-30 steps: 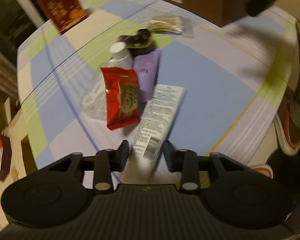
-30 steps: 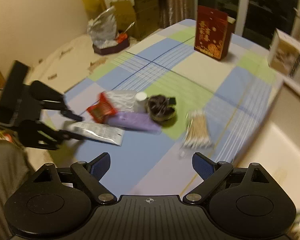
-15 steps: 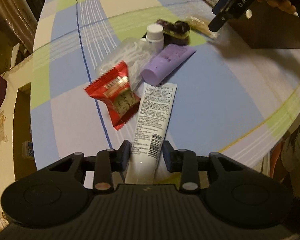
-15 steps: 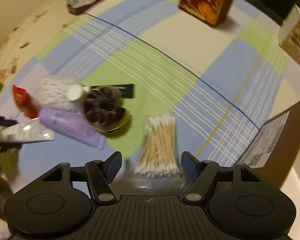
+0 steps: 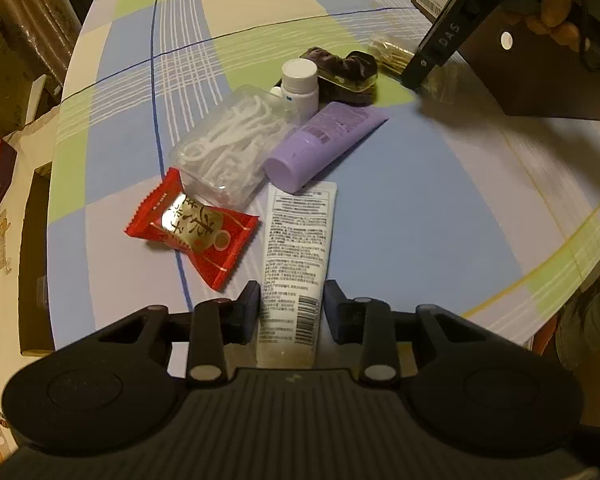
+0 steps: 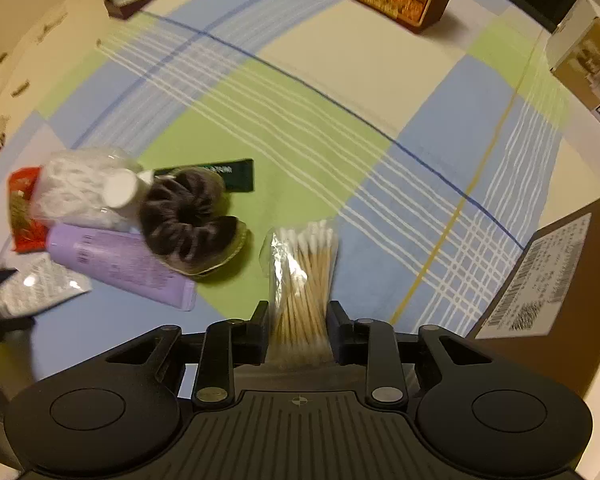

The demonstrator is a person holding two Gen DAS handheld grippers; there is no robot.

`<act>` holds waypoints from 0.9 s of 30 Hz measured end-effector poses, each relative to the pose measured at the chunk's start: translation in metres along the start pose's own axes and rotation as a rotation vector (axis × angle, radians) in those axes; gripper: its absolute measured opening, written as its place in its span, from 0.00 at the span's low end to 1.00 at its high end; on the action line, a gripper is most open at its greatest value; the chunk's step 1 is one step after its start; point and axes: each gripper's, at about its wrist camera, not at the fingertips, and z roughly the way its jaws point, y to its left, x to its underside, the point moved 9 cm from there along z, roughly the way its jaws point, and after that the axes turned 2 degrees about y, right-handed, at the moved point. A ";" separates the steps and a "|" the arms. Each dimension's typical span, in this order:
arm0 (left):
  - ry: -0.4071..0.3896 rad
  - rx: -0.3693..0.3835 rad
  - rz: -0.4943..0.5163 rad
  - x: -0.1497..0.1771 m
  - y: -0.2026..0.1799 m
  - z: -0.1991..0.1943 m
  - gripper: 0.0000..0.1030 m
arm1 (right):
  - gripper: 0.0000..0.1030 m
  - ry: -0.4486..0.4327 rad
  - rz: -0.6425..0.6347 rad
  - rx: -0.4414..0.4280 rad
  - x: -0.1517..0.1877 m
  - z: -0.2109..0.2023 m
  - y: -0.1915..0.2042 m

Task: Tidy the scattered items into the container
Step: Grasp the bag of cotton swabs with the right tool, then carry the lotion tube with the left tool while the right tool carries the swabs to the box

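Both grabs under way: left gripper (image 5: 291,306) clamps the white tube (image 5: 296,264), right gripper (image 6: 298,330) pinches cotton swabs (image 6: 302,276); lifting toward the brown box (image 6: 572,280), lower right, seemingly follows.

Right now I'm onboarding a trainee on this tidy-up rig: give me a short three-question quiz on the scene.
1. True or false: the left gripper brackets a white tube.
2. What sits between the right gripper fingers? A) purple tube B) bag of cotton swabs C) red candy packet
3. The small white bottle stands beside the dark ____.

Key: 1 true; 2 B; 3 scrunchie.
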 end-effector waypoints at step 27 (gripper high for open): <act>-0.144 0.032 -0.130 -0.028 -0.041 -0.067 0.26 | 0.30 -0.284 0.123 -0.214 0.103 -0.137 0.022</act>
